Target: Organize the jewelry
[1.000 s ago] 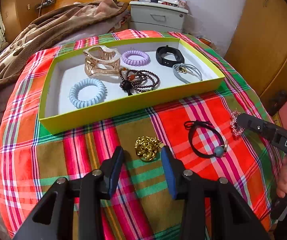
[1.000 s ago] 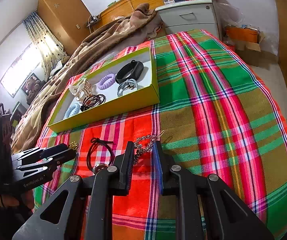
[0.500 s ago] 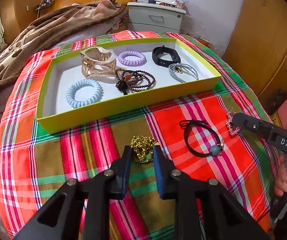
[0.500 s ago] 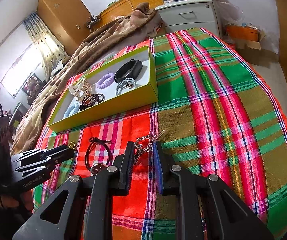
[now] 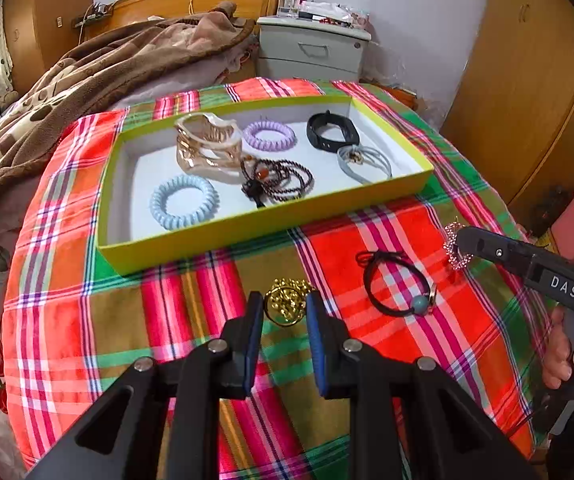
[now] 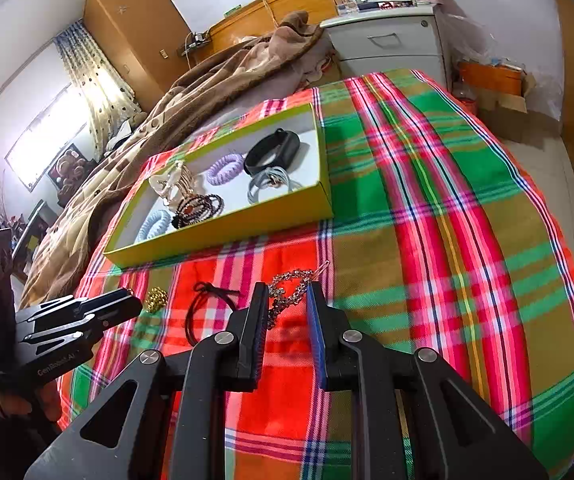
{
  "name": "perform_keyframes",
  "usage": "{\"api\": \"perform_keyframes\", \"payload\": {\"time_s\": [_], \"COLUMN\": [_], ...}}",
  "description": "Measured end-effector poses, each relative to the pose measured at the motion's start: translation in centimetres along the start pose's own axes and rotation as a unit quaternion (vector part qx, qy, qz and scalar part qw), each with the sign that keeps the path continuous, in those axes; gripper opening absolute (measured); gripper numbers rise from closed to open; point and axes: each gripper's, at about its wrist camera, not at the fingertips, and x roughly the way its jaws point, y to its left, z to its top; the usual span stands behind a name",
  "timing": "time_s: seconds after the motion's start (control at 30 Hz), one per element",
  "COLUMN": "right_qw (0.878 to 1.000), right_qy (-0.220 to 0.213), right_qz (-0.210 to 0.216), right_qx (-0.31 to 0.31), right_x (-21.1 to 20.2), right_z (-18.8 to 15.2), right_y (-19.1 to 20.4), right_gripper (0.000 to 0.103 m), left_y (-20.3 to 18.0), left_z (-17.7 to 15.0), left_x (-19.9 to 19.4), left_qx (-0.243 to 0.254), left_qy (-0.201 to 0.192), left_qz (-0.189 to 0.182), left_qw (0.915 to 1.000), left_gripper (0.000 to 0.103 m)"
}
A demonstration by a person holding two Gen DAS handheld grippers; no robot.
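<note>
Left gripper (image 5: 285, 310) pinching my gold chain (image 5: 287, 306), right gripper (image 6: 287, 300) gripping the rhinestone bracelet (image 6: 289, 292); I'd lift both slowly toward the tray (image 5: 247, 228).

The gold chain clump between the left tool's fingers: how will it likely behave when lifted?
The small gold chain clump looks like loose links heaped on the plaid cloth, so it will probably sag and unravel rather than hold shape. It seems light. With the left tool gripping only part, strands may slip out and dangle.
</note>
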Motion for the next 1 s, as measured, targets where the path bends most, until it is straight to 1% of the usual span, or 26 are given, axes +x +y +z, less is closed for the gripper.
{"api": "perform_keyframes", "payload": {"time_s": [0.1, 0.2, 0.4, 0.67, 0.8, 1.0], "right_qw": [1.000, 1.000, 0.999, 0.998, 0.998, 0.997], "right_qy": [-0.004, -0.009, -0.019, -0.020, -0.008, 0.014], "right_qz": [0.000, 0.000, 0.003, 0.007, 0.010, 0.010], "right_qx": [-0.008, -0.014, -0.032, -0.054, -0.067, -0.077], "right_x": [0.0, 0.0, 0.4, 1.7, 3.5, 6.2], "right_z": [0.7, 1.6, 3.5, 5.4, 6.7, 7.8], "right_y": [0.5, 0.9, 2.3, 3.6, 4.5, 5.1], "right_gripper": [0.020, 0.020, 0.020, 0.020, 0.020, 0.020], "left_y": [0.5, 1.3, 2.6, 4.6, 6.0, 7.5], "left_z": [0.6, 1.4, 2.8, 4.3, 5.2, 6.2], "left_x": [-0.5, -1.1, -1.5, -1.3, -0.4, 1.1], "left_qx": [-0.003, -0.012, -0.015, -0.032, -0.041, -0.050], "left_qy": [-0.005, -0.013, -0.022, -0.032, -0.028, -0.020], "left_qz": [0.000, -0.009, -0.001, 0.002, 0.007, 0.013], "left_qw": [1.0000, 0.9998, 0.9996, 0.9990, 0.9987, 0.9984], "left_gripper": [0.023, 0.023, 0.023, 0.023, 0.023, 0.023]}}
